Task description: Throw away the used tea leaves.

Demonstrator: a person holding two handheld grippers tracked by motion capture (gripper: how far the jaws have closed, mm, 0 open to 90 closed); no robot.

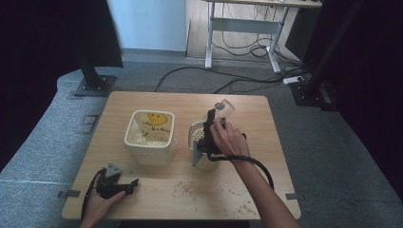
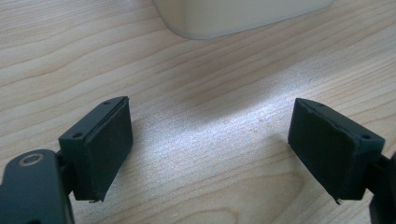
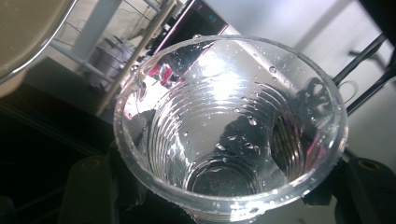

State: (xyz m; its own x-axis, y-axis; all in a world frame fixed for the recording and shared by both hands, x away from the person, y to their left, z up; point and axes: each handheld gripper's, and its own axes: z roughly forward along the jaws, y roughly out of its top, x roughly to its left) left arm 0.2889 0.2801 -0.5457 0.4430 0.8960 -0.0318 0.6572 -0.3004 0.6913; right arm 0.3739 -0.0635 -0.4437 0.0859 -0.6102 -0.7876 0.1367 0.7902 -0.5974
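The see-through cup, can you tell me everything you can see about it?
The clear plastic cup has ribbed walls, a round rim and a flat bottom. Water drops cling to its inside, and no pool of liquid is visible. The right gripper clamps it between its jaws, lifted and tilted above the round container beside the cream tub. In the high view it looks small and glassy.
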